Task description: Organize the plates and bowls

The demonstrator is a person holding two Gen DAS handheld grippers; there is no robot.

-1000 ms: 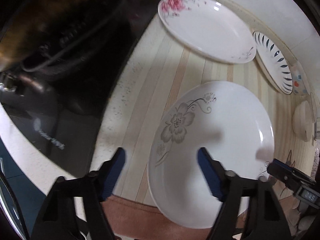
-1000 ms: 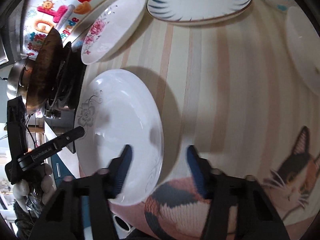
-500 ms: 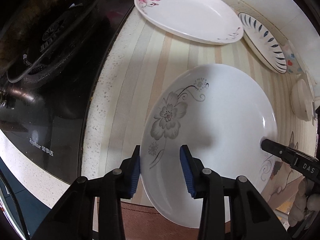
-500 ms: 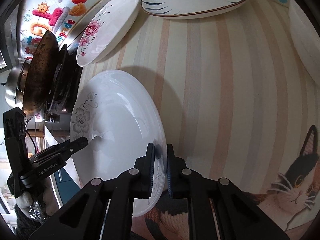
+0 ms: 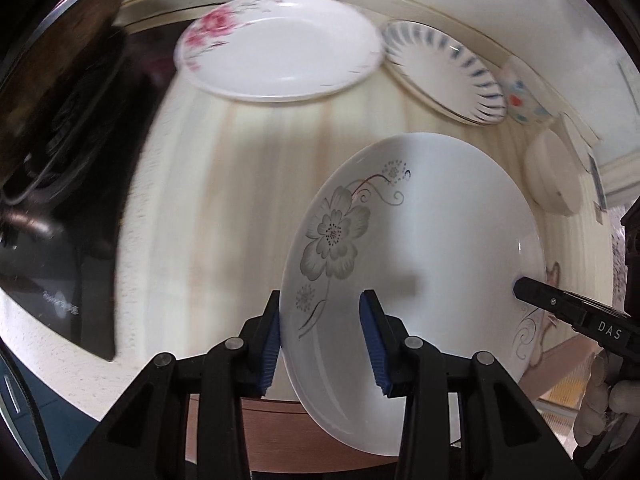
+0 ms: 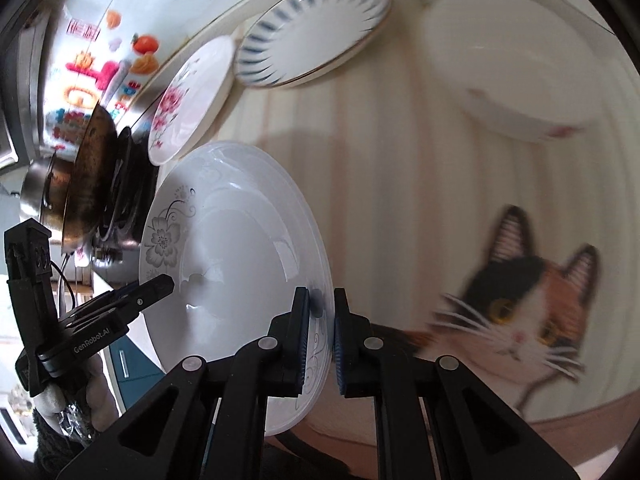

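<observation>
My left gripper (image 5: 320, 336) & right gripper (image 6: 321, 332) both clamp the grey-flower plate (image 5: 420, 248) by opposite rims, tilted above the striped mat (image 6: 400, 184).

Countertop (image 5: 132, 344), pale speckled stone, covered over most of its width by a striped mat (image 5: 248, 184) printed with a cat (image 6: 532, 300). Along the back edge are set, in a row: a pink-flowered plate (image 5: 280, 48), a blue-dashed plate (image 5: 440, 72), a small spotted bowl (image 5: 524, 100). A plain white bowl (image 6: 516, 68) is placed nearer the right end. A black glass hob (image 5: 60, 240) is set in at the left end.
</observation>
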